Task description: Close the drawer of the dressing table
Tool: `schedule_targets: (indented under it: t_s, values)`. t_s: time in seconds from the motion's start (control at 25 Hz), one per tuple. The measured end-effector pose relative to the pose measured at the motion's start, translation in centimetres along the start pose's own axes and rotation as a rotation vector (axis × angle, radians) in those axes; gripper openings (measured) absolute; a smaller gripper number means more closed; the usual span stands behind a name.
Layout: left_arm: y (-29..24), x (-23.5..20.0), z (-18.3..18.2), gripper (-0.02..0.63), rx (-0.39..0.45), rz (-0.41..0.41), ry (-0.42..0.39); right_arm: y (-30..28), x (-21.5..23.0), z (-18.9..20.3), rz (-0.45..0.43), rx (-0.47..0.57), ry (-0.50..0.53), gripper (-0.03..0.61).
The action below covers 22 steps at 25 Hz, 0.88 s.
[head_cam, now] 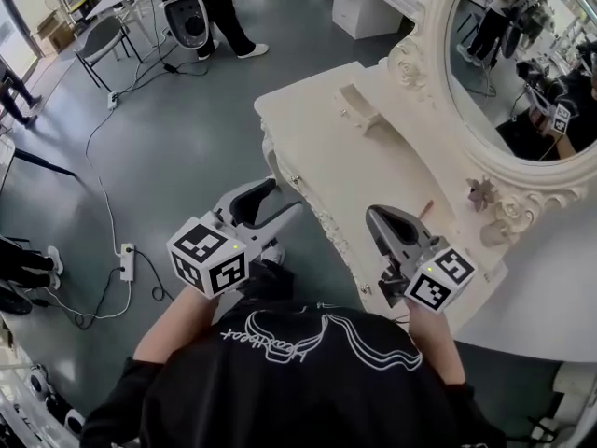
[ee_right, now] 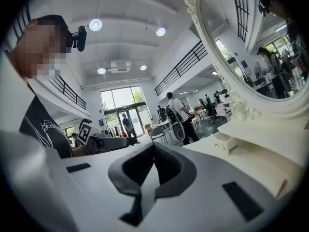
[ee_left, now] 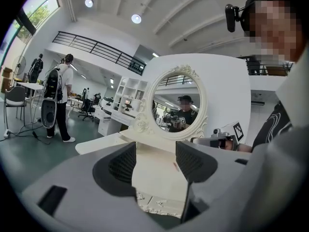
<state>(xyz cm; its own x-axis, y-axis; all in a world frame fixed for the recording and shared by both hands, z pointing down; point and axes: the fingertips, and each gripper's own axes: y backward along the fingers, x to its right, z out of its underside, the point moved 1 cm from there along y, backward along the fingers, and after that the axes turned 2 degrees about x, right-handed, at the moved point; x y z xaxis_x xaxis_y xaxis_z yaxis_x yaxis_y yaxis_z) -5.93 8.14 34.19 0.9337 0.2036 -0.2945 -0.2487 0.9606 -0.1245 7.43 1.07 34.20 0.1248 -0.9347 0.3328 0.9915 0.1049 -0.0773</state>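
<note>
1. Overhead, the head view shows the cream carved wooden dressing desk (head_cam: 373, 147). Its drawer front (head_cam: 317, 215) sits in the ornate front edge, looking flush, between both tools.
2. The left tool (head_cam: 275, 203) hangs just off that edge. Its own view shows the jaws released and empty, framing the desk top.
3. The right tool (head_cam: 384, 220) hovers above the desk's near edge. Its own view shows the jaws clenched on nothing.
</note>
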Motion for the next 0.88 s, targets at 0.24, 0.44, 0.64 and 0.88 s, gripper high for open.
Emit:
schedule_targets:
  t_s: [0.24,0.44,0.64,0.88]
  values:
    - [-4.5,-3.2,-0.4,0.245,-0.028,0.044,-0.018,-1.3,3.4,-0.9,0.067,0.014,0.007,0.003]
    - [-9.1,-6.7,-0.9,0.245,-0.070,0.076,-0.021,-2.9,7.3,-1.7,0.130,0.025,-0.008,0.003]
    - [-14.0,-10.1,-0.9,0.245,-0.132,0.119,-0.023,-5.0,11.5,-2.3,0.195,0.036,-0.039,0.003]
    - [-19.2,-13.5,-0.1,0.245,-0.214,0.165,-0.032,-7.3,15.3,-3.0,0.266,0.042,-0.074,0.003]
